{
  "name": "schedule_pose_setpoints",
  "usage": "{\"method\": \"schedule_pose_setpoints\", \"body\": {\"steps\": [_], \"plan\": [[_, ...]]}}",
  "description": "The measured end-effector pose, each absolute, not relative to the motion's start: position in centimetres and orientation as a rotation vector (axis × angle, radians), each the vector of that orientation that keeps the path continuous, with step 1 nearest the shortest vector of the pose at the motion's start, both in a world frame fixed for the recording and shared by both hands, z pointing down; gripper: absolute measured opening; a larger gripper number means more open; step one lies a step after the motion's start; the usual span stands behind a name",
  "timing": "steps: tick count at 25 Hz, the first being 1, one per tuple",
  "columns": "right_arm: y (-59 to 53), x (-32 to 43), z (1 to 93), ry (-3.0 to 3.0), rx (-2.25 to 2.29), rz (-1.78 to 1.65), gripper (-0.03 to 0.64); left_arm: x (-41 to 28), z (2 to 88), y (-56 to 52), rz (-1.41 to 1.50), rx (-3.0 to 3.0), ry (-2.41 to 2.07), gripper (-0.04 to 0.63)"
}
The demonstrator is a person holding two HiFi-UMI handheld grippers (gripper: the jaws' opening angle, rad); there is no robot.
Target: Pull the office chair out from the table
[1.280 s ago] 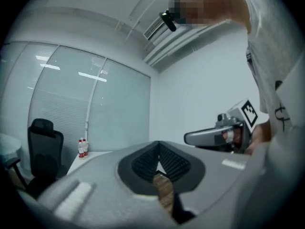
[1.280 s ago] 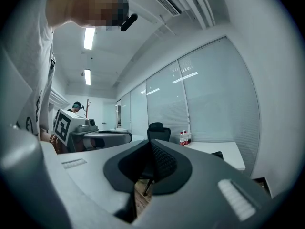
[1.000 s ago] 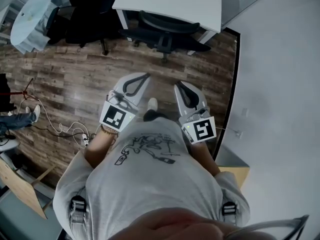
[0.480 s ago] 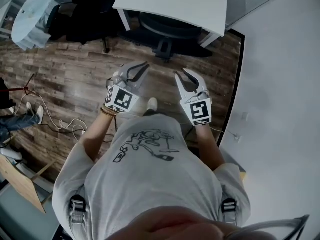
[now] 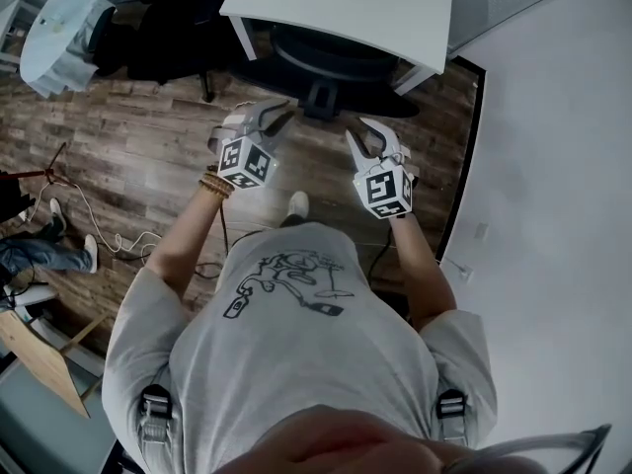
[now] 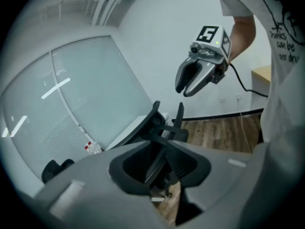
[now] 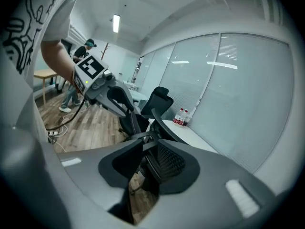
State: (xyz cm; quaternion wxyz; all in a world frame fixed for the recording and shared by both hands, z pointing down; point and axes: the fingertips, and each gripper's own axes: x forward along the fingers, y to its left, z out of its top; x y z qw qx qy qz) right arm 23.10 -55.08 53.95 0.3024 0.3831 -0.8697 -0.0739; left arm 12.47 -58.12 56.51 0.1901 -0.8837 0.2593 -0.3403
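A black office chair [image 5: 326,62] stands tucked under the white table [image 5: 346,8] straight ahead of me. Only its backrest top and base show in the head view. My left gripper [image 5: 276,117] and right gripper [image 5: 363,131] hang side by side just short of the backrest, apart from it. The jaws of both are opening and nothing is between them. In the left gripper view the chair's back [image 6: 164,128] stands beyond the jaws, with the right gripper [image 6: 190,82] above it. The right gripper view shows the mesh backrest [image 7: 159,149] and the left gripper [image 7: 116,97].
A round glass table [image 5: 64,33] and dark chairs [image 5: 168,38] stand at the far left. Cables [image 5: 128,245] trail over the wood floor, near another person's legs [image 5: 49,250]. A white wall [image 5: 553,166] runs along the right. Bottles [image 7: 180,116] stand on the table by the glass partition.
Both grippers have moved forward from in front of my body towards the chair's back, rolling as they went. Their jaws have spread apart.
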Motion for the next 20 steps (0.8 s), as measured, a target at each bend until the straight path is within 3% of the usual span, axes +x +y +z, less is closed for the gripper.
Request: {"method": "schedule_pose_setpoints", "body": {"steps": [20], "plan": [[-60.8, 24.5, 65.3, -1.892, 0.712, -0.363, 0.163, 13.3, 66.2, -63.6, -1.338, -2.156, 0.361, 0.172]]}}
